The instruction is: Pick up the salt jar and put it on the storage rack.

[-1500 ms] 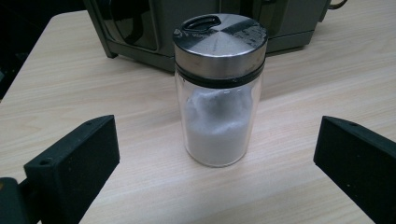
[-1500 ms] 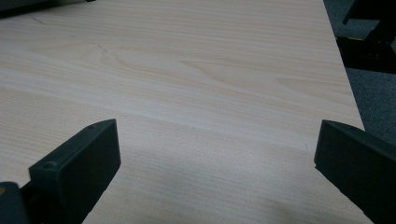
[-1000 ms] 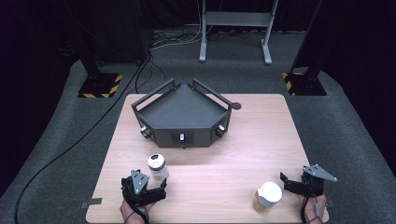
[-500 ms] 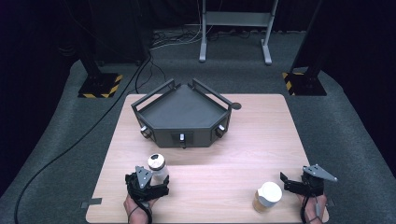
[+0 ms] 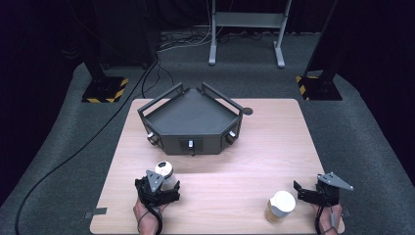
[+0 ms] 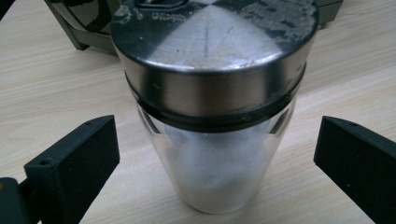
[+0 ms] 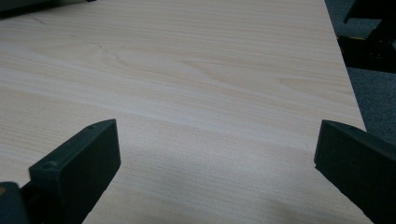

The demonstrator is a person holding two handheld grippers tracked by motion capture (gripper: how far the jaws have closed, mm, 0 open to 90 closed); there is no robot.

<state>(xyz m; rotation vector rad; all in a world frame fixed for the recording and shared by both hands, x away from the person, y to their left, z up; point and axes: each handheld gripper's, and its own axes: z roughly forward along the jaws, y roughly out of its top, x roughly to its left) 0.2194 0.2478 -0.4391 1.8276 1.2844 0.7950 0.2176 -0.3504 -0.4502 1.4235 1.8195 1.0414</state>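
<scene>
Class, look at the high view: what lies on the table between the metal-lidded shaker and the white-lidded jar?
Nothing: between the shaker and the white-lidded jar the high view shows bare wooden table.

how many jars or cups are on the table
2: a metal-lidded glass shaker between the open jaws of the left gripper, and a white-lidded cup beside the right gripper.

On the counter [image 5: 274, 147], the tray [image 5: 191, 120] sits at the far middle. The shaker jar [image 5: 165, 172] stands before its left corner, between the left tongs' [image 5: 164, 182] jaws. The lidded cup [image 5: 280, 206] stands near-right, left of the right tongs [image 5: 299, 191].
</scene>
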